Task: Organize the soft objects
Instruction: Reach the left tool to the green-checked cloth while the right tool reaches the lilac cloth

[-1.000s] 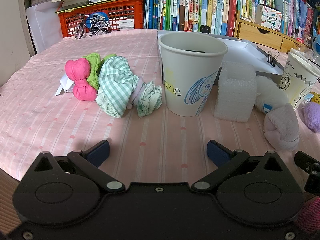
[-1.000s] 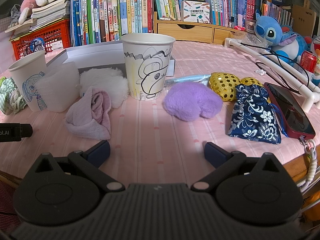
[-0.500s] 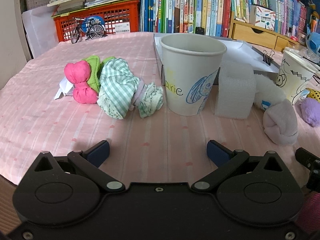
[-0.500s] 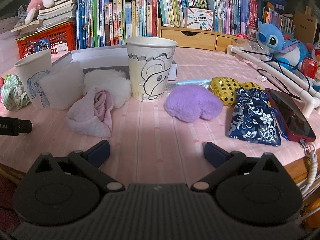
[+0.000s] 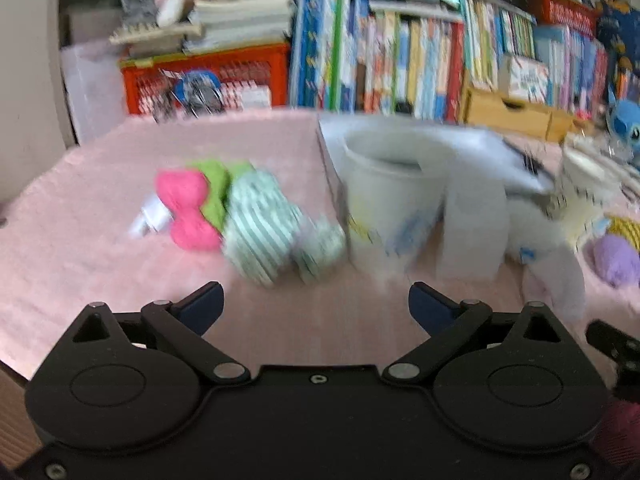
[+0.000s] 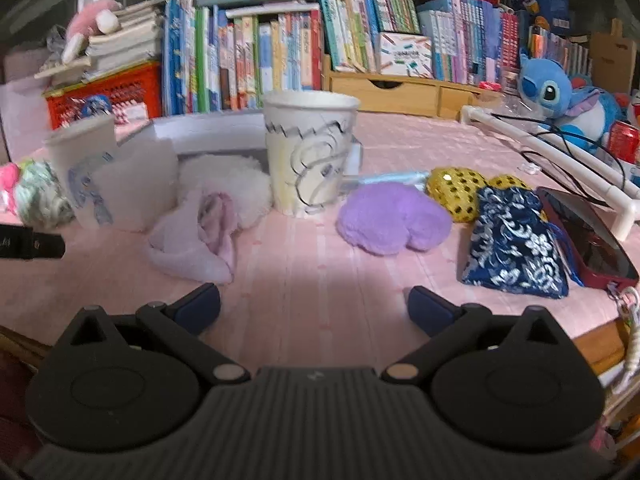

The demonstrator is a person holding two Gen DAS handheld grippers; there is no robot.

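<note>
On the tabletop (image 6: 320, 280) two paper cups stand side by side: left cup (image 6: 82, 168), right cup (image 6: 310, 152). Foam block (image 6: 138, 188) and fluffy pad (image 6: 230, 188) sit between them, folded cloth (image 6: 192, 236) in front, drawstring pouch (image 6: 514, 240) far right, books (image 6: 248, 60) behind

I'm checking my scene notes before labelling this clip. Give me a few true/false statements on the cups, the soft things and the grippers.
1. Both hand-held grippers, left and right, are open and empty. True.
2. The purple plush sits inside the scribbled cup. False: it lies on the cloth beside it.
3. The blue pouch lies next to the phone. True.
4. The pink knot is right of the elephant cup. False: left.
</note>
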